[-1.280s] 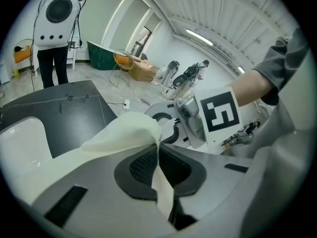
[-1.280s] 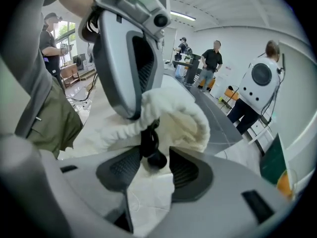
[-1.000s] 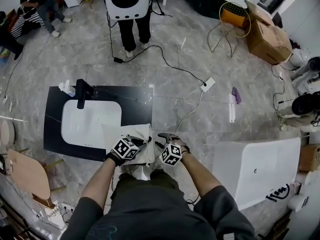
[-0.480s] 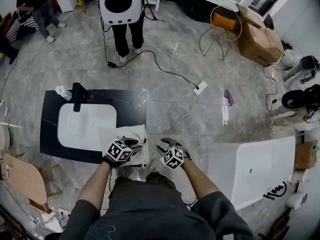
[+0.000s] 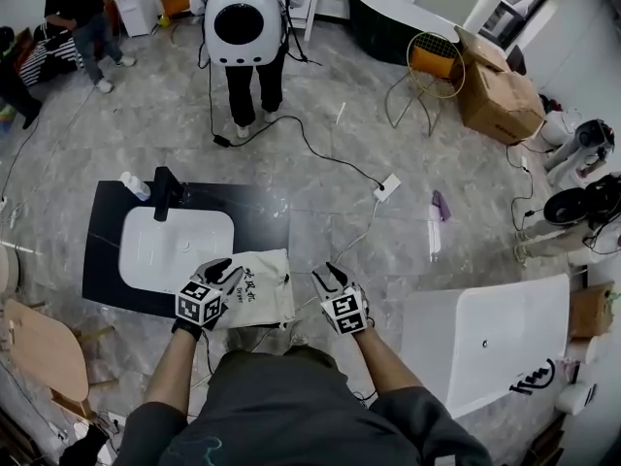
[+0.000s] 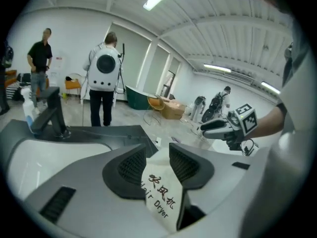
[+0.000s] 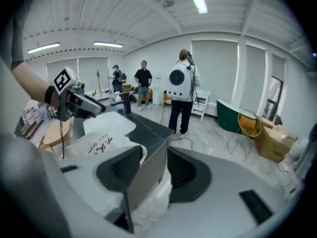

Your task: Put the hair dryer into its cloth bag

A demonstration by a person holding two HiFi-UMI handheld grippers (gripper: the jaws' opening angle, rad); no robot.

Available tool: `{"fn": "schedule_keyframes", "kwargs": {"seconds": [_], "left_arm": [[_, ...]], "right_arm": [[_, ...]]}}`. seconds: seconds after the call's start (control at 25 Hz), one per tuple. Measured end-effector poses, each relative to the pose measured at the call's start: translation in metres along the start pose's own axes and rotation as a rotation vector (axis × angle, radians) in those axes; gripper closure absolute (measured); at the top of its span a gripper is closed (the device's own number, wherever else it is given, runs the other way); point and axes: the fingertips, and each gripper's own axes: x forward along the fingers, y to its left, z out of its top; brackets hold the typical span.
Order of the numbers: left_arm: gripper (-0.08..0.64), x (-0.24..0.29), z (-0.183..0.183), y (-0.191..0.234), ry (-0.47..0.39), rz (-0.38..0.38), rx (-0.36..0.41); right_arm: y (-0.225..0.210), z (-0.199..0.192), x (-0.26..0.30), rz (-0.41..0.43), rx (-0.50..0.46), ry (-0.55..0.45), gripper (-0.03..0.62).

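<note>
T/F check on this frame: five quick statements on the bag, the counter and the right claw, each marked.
1. The cloth bag lies on a corner of the dark counter, beside the white basin. True.
2. The right claw is shut on the bag. False: its jaws stand apart, grip nothing and are clear of the bag.
3. The bag bears printed lettering. True.
4. The faucet is white. False: it is black.
5. A person wearing a white backpack stands beyond the counter. True.
</note>
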Motion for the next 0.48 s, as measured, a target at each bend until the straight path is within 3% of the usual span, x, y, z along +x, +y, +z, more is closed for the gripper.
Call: {"fn": "schedule_keyframes", "kwargs": {"seconds": [0.24, 0.48], "left_arm": [[0.399, -0.073, 0.057, 0.030, -0.233, 0.185, 0.044], [0.354, -0.145, 0.096, 0.037, -0.423, 0.350, 0.102]], "right_arm": [[-0.014, 0.063, -0.050, -0.173, 0.114, -0.208, 0.422], [-0.026, 0.099, -0.105, -0.301, 0.134, -0.346, 0.422]]}}
